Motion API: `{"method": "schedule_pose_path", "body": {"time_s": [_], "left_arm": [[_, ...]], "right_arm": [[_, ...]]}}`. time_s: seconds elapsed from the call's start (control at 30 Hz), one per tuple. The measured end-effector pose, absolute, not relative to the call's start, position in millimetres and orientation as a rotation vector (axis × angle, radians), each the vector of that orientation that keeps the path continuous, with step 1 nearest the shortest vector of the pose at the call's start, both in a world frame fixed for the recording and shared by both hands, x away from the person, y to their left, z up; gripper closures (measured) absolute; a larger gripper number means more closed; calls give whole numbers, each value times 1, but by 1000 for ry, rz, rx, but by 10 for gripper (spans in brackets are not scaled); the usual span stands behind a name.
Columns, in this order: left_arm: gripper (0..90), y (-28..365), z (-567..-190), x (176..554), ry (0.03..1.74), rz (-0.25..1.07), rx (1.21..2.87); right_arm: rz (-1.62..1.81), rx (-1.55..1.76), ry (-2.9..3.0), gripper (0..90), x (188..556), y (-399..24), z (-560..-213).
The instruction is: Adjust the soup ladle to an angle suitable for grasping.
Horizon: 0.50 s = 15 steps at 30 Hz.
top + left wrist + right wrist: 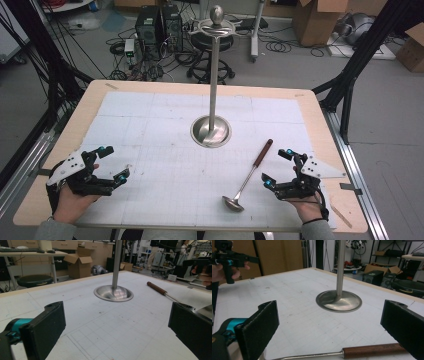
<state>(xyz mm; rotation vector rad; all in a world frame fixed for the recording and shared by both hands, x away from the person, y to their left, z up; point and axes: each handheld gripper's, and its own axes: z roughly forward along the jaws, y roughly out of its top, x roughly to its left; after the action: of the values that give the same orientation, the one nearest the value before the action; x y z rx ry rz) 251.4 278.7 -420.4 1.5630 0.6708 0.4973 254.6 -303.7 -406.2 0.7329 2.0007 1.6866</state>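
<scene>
On the gridded mat [150, 125], left gripper [111, 163] gapes empty; stand [211, 131] rises mid-table; ladle [248, 176] lies untouched just beside the wide-open, empty right gripper [277, 167]; a glancing grab could roll its slim handle away.

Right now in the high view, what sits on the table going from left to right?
Left gripper → metal stand → ladle → right gripper.
</scene>
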Motion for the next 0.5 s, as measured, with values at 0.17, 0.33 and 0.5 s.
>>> {"method": "schedule_pose_path", "body": {"time_s": [0.17,0.33,0.5], "left_arm": [[17,277,-421,252,670,493,1576],[17,277,-421,252,672,492,1579],[17,277,-421,251,657,499,1572]], "right_arm": [[1668,740,2039,10,255,-302,-407],[1672,792,2062,104,256,-301,-408],[1649,806,2085,392,254,-300,-407]]}}
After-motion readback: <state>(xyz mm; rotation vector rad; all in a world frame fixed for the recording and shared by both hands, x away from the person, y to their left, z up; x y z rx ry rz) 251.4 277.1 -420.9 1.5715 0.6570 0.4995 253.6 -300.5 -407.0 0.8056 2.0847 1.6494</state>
